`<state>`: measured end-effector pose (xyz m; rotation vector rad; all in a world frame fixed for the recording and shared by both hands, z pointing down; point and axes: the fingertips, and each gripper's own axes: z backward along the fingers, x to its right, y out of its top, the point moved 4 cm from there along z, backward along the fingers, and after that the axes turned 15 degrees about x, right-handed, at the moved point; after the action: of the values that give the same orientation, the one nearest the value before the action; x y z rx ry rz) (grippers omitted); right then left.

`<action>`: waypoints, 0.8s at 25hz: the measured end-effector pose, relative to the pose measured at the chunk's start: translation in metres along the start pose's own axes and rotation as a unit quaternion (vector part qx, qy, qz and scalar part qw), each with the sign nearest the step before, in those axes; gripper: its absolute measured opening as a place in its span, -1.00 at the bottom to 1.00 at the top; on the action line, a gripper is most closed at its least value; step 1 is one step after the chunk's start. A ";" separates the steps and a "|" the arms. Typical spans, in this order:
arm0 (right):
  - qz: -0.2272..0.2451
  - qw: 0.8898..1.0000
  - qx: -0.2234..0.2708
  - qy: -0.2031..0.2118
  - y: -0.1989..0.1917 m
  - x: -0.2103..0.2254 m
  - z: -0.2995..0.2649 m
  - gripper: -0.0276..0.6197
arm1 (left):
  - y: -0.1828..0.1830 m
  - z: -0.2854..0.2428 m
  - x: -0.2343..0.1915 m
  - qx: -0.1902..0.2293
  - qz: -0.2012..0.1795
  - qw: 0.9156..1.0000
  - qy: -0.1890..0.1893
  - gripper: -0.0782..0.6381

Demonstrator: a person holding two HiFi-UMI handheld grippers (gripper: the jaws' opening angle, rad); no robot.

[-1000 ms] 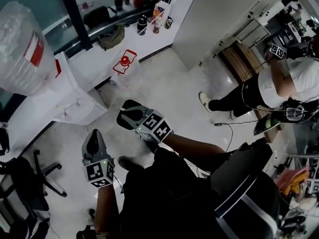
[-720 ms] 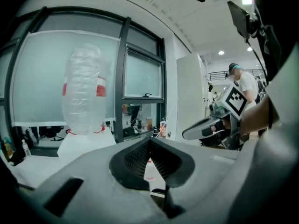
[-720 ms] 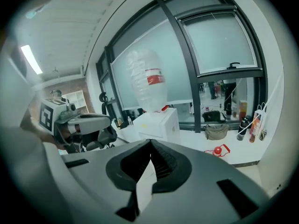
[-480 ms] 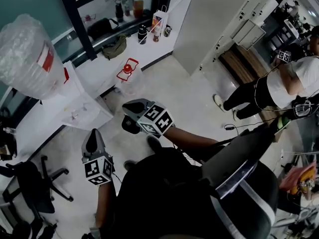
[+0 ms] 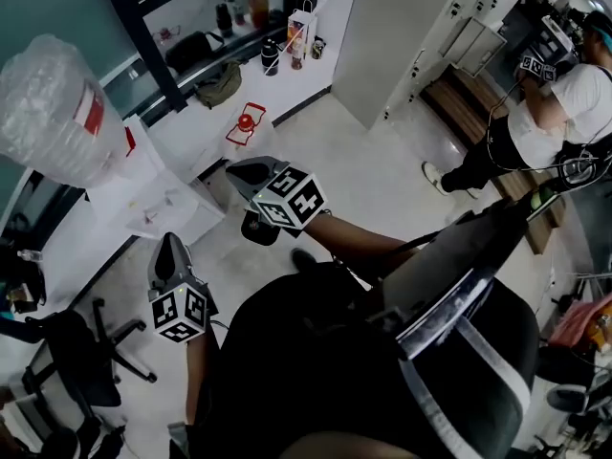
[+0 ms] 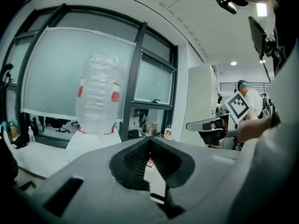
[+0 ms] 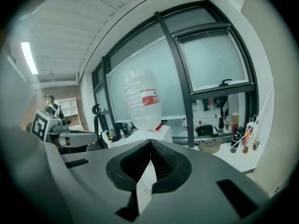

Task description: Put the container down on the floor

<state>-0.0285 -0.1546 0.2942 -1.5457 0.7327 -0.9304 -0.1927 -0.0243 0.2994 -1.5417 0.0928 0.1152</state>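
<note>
An upended water bottle (image 5: 53, 108) is towering over the room as the left gripper (image 5: 170, 247) and right gripper (image 5: 235, 171) are hanging clenched and empty, their job seemingly done: the red-capped container (image 5: 246, 127) is standing on the floor beyond.

An office: swivel chair (image 5: 57, 342), water dispenser (image 5: 134, 185), glass partition (image 7: 210, 64), white cabinets (image 5: 469, 38).

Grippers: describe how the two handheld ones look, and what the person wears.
The left gripper and the right gripper match. Both have grey moulded bodies and black ribbed pads inside the tongs, and each carries a cube with black-and-white square markers. The person wears a dark top.
</note>
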 end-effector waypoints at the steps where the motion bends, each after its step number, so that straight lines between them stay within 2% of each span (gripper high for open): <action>1: 0.001 1.000 0.001 -0.003 0.001 0.001 -0.001 -0.89 | 0.001 -0.001 0.001 0.000 -0.001 1.000 -0.003 -0.75; 7: 0.009 1.000 0.004 0.003 0.005 0.001 -0.004 -0.89 | 0.011 -0.008 0.000 0.010 -0.010 1.000 -0.013 -0.75; 20: 0.026 1.000 0.002 0.006 0.005 0.000 -0.009 -0.89 | 0.012 -0.007 -0.006 0.011 -0.001 1.000 -0.010 -0.75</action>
<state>-0.0366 -0.1598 0.2895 -1.5131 0.7755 -0.9026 -0.2001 -0.0313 0.2882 -1.5192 0.0761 0.1272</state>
